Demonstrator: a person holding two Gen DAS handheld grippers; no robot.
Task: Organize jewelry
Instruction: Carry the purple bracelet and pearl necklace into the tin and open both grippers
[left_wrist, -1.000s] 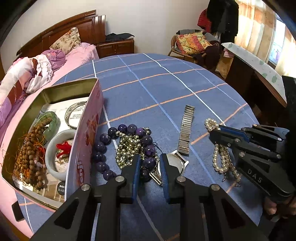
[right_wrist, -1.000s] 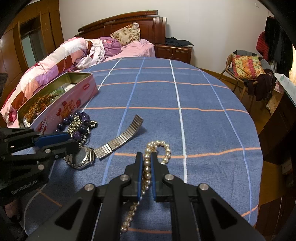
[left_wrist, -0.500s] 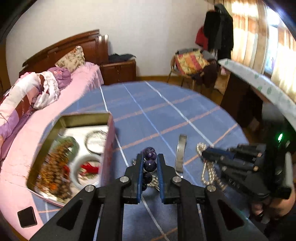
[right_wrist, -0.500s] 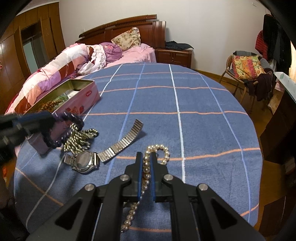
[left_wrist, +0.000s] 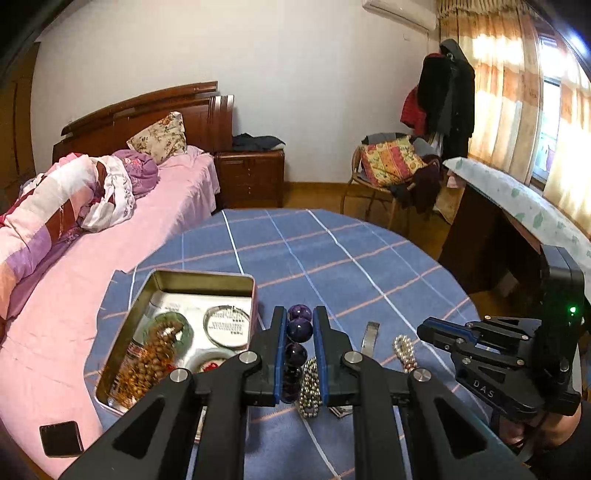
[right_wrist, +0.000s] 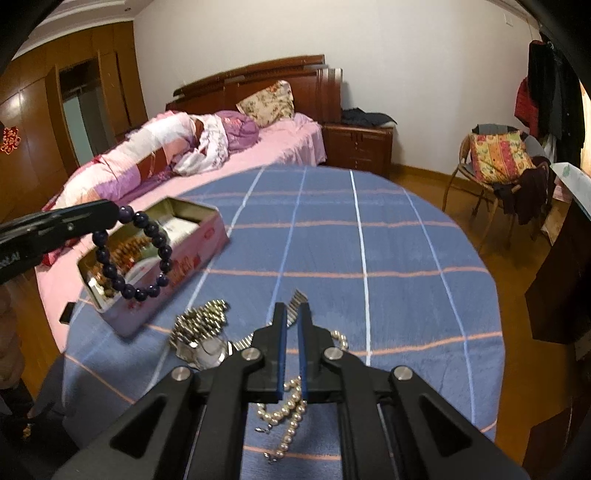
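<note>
Two grippers work the jewelry. Left of the left gripper (left_wrist: 299, 354) sits the open tin (left_wrist: 201, 280), ready to receive; its jaws pinch the purple bead bracelet (right_wrist: 135, 254), dangling clear of the desk (right_wrist: 369, 240). Farther right, the right gripper (right_wrist: 290, 354), lettered "DAS", has its jaws clamped on the pearl strand (right_wrist: 286, 410).

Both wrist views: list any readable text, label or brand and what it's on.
"DAS": white letters on the right gripper body, left wrist view.
Left gripper body: partial white lettering, cut off, unreadable.
Pink tin: side print blurred, unreadable.
Paper inside the tin: print too small.
Red sign on the wardrobe: unreadable.
</note>
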